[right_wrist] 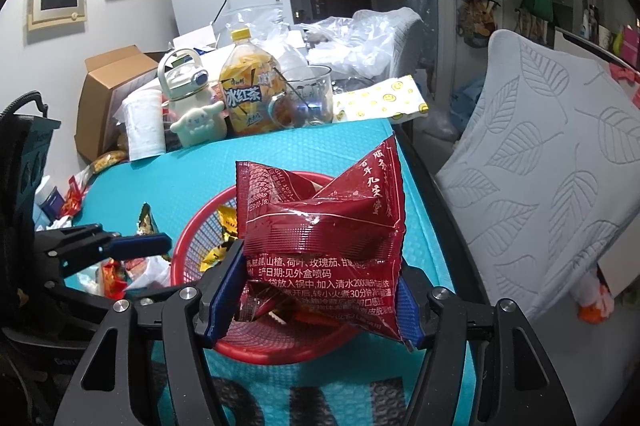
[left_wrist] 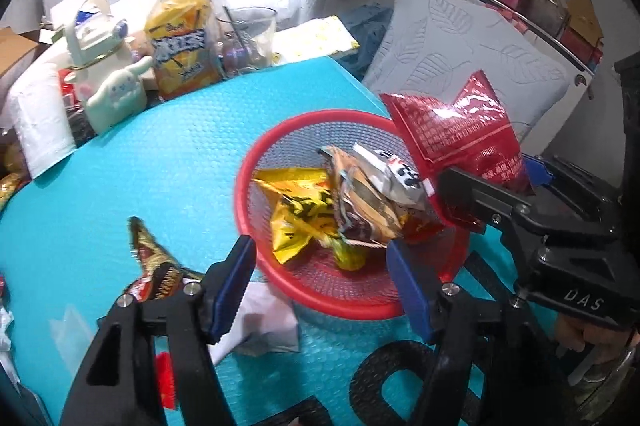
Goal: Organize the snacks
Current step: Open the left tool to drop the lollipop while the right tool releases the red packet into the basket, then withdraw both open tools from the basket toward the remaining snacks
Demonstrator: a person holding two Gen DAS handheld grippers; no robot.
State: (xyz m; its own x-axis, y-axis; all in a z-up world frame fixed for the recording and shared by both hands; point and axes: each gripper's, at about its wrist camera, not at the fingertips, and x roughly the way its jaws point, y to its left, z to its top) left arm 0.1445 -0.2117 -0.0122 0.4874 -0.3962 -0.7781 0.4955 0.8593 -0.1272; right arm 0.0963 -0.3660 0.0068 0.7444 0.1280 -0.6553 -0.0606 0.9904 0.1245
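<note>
Lying on the teal mat (left_wrist: 168, 162), a dark gold-edged snack packet (left_wrist: 154, 266) sits left of the left gripper (left_wrist: 324, 286), fingers apart and empty. Centre: the red basket (left_wrist: 280, 138) (already holding several packets). Right gripper (right_wrist: 316, 290) clamps a red pouch (right_wrist: 320, 222) above it.

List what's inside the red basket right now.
In the red basket: a yellow packet, a brown-orange packet and a white packet. The right gripper holds a dark red pouch above it, hiding the far side; anything underneath is covered.
</note>
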